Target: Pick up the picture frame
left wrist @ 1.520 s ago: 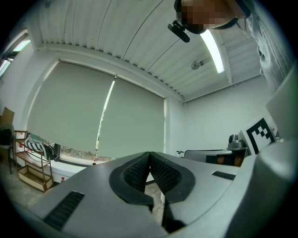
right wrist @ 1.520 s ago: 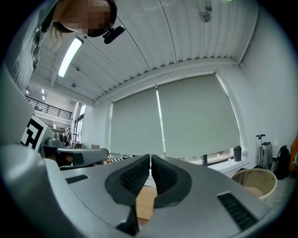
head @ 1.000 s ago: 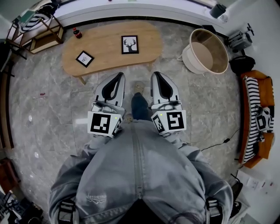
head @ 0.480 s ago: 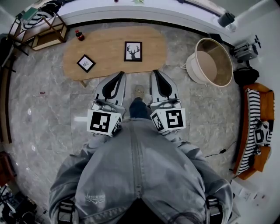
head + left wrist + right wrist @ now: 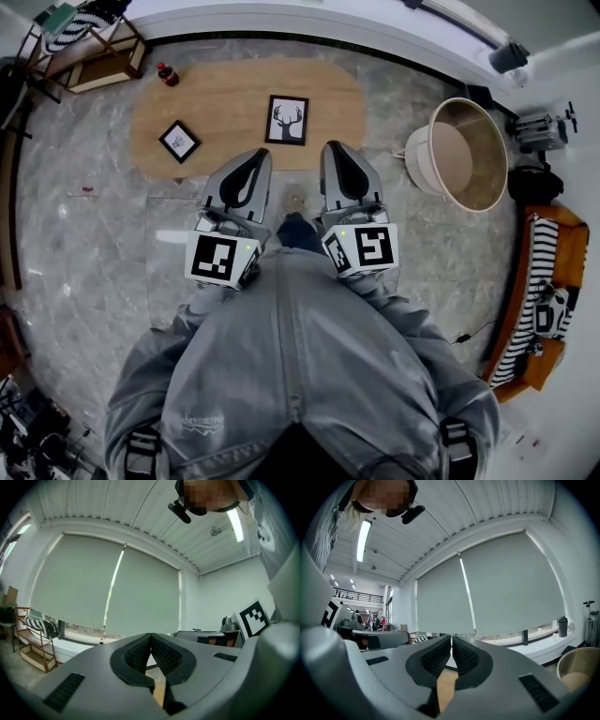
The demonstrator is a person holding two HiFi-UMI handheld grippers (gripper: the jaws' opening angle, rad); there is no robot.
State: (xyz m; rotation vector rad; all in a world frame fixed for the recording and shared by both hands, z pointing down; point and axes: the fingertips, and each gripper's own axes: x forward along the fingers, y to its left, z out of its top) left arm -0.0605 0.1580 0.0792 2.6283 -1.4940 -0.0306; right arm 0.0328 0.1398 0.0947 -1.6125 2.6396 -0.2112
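A black picture frame with a deer print (image 5: 286,120) lies flat near the middle of the oval wooden table (image 5: 234,89). A smaller black frame (image 5: 179,141) lies tilted at the table's left. My left gripper (image 5: 260,156) and right gripper (image 5: 334,147) are held side by side and level, tips at the table's near edge, short of the deer frame. The left gripper (image 5: 150,635) has its ribbed pads meeting, with nothing held. On the right gripper (image 5: 451,638) the pads stand together with only a thin slit and nothing in it.
A dark bottle (image 5: 167,73) stands at the table's far left end. A round beige tub (image 5: 459,141) sits on the floor to the right, with an orange sofa (image 5: 539,309) beyond it. A wooden shelf rack (image 5: 89,52) is at the top left. My foot (image 5: 298,199) shows between the grippers.
The person has walked toward the table, so it and both frames sit closer under the gripper tips. Both grippers keep their pose and their jaws stay as they were.
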